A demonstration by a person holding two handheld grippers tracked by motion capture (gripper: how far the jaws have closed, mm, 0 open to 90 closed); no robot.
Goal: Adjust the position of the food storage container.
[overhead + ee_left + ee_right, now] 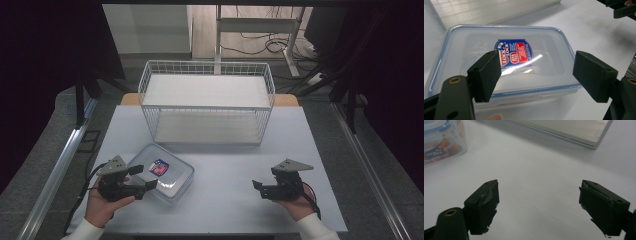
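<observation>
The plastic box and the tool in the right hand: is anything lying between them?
No. In the high view, bare white table separates the plastic box from the right tool.

Lab-type test space: dark curtains point(45, 75), aluminium rails point(60, 170), loose floor cables point(260, 47) (behind table).

The surface point(225, 165) is plain pale white-grey. Toward its far edge stands a white wire basket point(206, 102) with a fine grid pattern. Near the left front corner, the clear container point(165, 172) has a blue-trimmed lid and a blue, red and white label point(514, 52); orange shows through its side. Both grippers, left point(142, 179) and right point(258, 189), are black with grey top plates.
</observation>
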